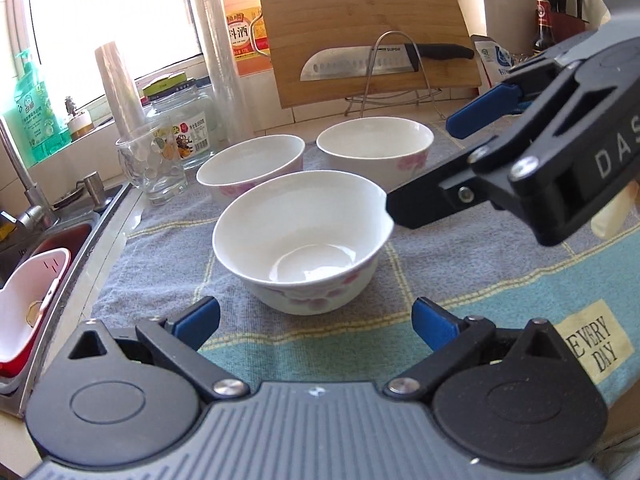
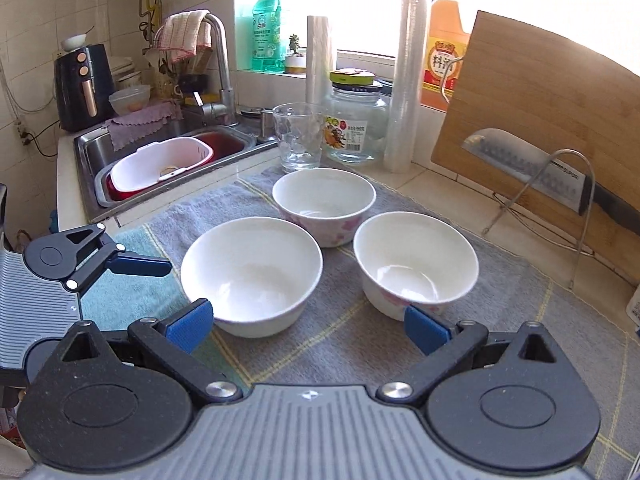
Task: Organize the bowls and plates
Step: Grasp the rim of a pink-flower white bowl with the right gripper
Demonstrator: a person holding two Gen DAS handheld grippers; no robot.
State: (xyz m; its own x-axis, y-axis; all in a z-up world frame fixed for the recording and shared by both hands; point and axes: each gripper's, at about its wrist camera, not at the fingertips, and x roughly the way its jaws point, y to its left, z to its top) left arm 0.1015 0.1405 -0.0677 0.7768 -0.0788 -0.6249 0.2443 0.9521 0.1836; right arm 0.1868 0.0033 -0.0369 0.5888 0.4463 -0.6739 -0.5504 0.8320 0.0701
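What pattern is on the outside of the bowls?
Pink flowers on white, clearest on the nearest bowl in the left wrist view.

Sunlit window (image 2: 360, 4) above tiled wall (image 2: 80, 0) (steel sink (image 2: 92, 148) beside counter)

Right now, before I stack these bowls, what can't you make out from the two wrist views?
- Plates: none in either view.
- Nearest bowl, left wrist view: the right hand-held gripper covers part of its right rim.
- Knife handle, right wrist view: cut off by the frame edge.
- Jar label: too small to read.
- Window: overexposed, nothing visible outside.
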